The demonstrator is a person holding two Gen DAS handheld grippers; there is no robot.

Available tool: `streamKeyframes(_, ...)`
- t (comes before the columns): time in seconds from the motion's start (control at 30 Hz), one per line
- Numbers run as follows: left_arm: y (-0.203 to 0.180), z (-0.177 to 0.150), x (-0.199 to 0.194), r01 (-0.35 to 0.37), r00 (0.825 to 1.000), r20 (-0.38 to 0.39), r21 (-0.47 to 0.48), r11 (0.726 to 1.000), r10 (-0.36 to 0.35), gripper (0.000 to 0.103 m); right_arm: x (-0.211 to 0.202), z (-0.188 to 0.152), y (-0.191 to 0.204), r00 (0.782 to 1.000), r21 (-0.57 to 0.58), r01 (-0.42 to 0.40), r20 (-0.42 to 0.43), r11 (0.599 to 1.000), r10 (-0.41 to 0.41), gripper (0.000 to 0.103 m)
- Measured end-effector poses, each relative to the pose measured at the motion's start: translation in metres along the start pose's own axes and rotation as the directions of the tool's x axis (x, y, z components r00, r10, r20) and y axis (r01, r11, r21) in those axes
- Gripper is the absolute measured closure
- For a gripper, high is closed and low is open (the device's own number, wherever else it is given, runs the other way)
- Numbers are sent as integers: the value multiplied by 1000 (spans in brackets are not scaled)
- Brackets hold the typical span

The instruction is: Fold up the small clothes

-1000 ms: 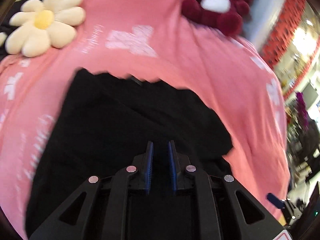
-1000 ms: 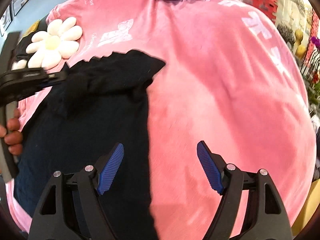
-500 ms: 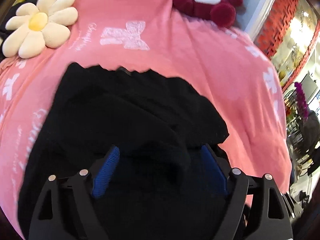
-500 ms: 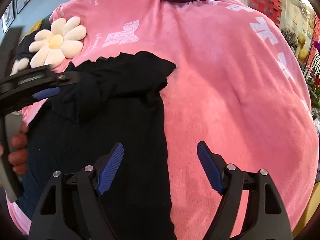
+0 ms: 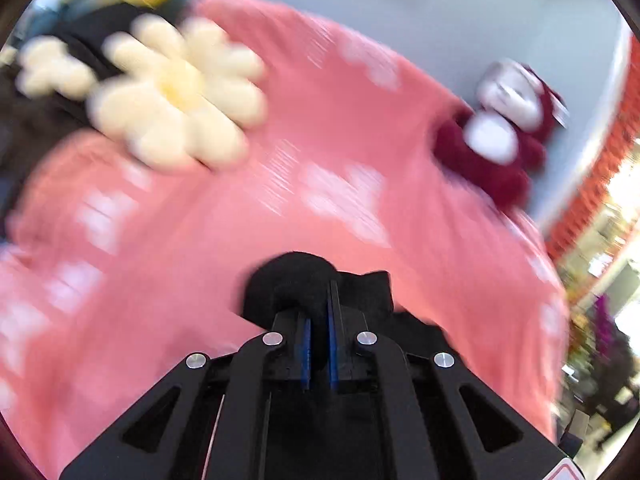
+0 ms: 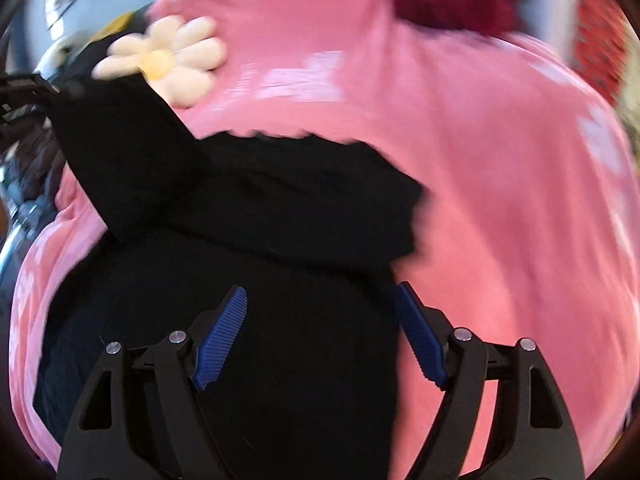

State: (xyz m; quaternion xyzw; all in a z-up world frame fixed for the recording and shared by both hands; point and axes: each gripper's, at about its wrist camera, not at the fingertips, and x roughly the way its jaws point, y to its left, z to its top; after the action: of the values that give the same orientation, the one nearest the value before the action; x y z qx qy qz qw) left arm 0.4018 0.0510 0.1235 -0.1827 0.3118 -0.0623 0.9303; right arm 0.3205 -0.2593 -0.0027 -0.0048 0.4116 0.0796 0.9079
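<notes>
Two soft toys, a daisy cushion (image 5: 176, 92) and maroon plush (image 5: 496, 144), lie on the pink blanket (image 6: 500, 200) beyond the black garment (image 6: 280, 208), pinched by the left hand-held gripper (image 5: 318, 320), while the right hand-held gripper (image 6: 320, 328) gapes wide.

A plain black knitted garment (image 6: 248, 216) lies on a pink plush blanket (image 6: 500, 160) printed with white bow shapes. Above the garment sits a cream, yellow-centred flower-shaped plush cushion (image 6: 168, 62); right of it, a dark red and white soft toy (image 5: 500, 136). Both grippers are black with blue pads (image 6: 220, 336).

A pink blanket (image 6: 500, 168) carries a black garment (image 6: 280, 220); a daisy cushion (image 6: 168, 60); a maroon plush (image 5: 500, 140).
</notes>
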Motion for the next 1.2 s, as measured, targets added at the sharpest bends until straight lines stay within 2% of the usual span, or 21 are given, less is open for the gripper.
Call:
streamKeyframes(0.13, 81, 22, -13, -168, 986, 10, -63, 984, 169, 98, 61, 30, 51, 996, -54, -73, -57, 996, 70, 29)
streamKeyframes(0.23, 130, 15, -10, -235, 972, -22, -134, 963, 234, 98, 96, 41, 82, 992, -83, -81, -99, 993, 72, 29)
streamKeyframes(0.3, 162, 5, -6, -262, 965, -46, -180, 948, 258, 98, 116, 41, 98, 991, -136, -55, -128, 989, 37, 31)
streamKeyframes(0.37, 195, -8, -2, -282, 959, -85, -233, 931, 269, 98, 119, 40, 105, 993, -189, -48, -114, 981, 26, 45)
streamKeyframes(0.4, 205, -13, -1, -284, 959, -97, -253, 925, 267, 98, 118, 44, 102, 993, -175, -51, -117, 983, 31, 80)
streamKeyframes(0.43, 215, -19, -1, -284, 958, -110, -278, 918, 263, 98, 116, 50, 96, 992, -139, -46, -121, 989, 29, 99)
streamKeyframes(0.5, 228, -26, 2, -276, 961, -124, -300, 913, 249, 98, 98, 71, 78, 997, -51, -52, -59, 997, 49, 99)
streamKeyframes(0.57, 233, -31, 2, -272, 962, -121, -299, 915, 246, 98, 70, 99, 66, 996, 28, -82, 41, 996, 81, 99)
streamKeyframes(0.63, 236, -33, 5, -272, 961, -125, -295, 916, 245, 98, 48, 122, 70, 981, 67, -160, 121, 985, 151, 99)
streamKeyframes(0.67, 240, -35, 7, -267, 963, -125, -295, 917, 240, 98, 46, 128, 77, 974, 63, -192, 132, 979, 183, 99)
streamKeyframes(0.73, 241, -35, 8, -273, 961, -125, -283, 920, 246, 98, 55, 131, 107, 959, 34, -269, 97, 962, 265, 99)
streamKeyframes(0.77, 242, -35, 9, -275, 961, -124, -276, 921, 249, 98, 65, 128, 119, 958, 10, -279, 66, 960, 278, 98)
streamKeyframes(0.8, 240, -36, 8, -282, 958, -123, -264, 922, 257, 98, 88, 121, 138, 960, -24, -278, -17, 960, 278, 93)
streamKeyframes(0.83, 238, -37, 8, -285, 958, -123, -258, 923, 261, 98, 116, 106, 155, 964, -55, -244, -120, 968, 236, 92)
streamKeyframes(0.87, 236, -38, 8, -285, 957, -128, -253, 924, 260, 97, 129, 94, 163, 971, -89, -194, -158, 977, 178, 92)
streamKeyframes(0.9, 236, -39, 8, -282, 957, -135, -252, 926, 255, 97, 130, 82, 165, 980, -117, -150, -149, 982, 132, 92)
streamKeyframes(0.97, 233, -41, 6, -263, 961, -152, -238, 935, 231, 97, 100, 64, 145, 988, -62, -146, -61, 987, 142, 90)
streamKeyframes(1.03, 226, -43, 1, -246, 964, -158, -214, 945, 215, 97, 60, 43, 103, 994, 33, -106, 14, 994, 106, 73)
streamKeyframes(1.13, 200, -52, -17, -168, 980, -146, -218, 961, 138, 97, 21, 12, 41, 996, 92, 79, 43, 993, -83, 71)
streamKeyframes(1.17, 186, -58, -23, -121, 986, -142, -233, 965, 90, 95, 14, 0, 14, 987, 99, 155, 20, 983, -158, 69)
streamKeyframes(1.2, 174, -63, -25, -91, 988, -141, -236, 967, 58, 92, 12, -8, -5, 981, 104, 193, -13, 976, -193, 68)
